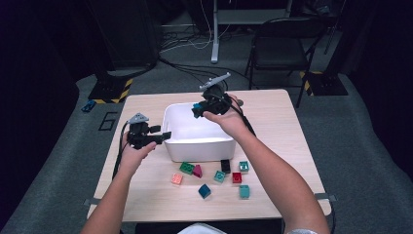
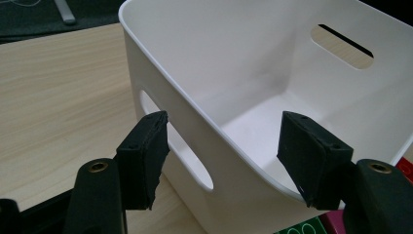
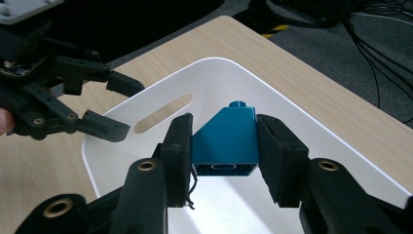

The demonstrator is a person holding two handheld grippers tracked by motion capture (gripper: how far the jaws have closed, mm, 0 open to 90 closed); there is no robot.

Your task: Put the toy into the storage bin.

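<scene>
Right claw (image 3: 224, 161) clamps blue block (image 3: 225, 141) by flat sides, over white bin (image 3: 311, 122); light, hard, slick. Left claw (image 2: 224, 156) wide.

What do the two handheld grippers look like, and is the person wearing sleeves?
Both the left gripper and right gripper are black, each topped by a grey three-cornered plate, with brass-coloured rivets and flat black fingers. A black cable trails from each. Forearms are bare.
</scene>
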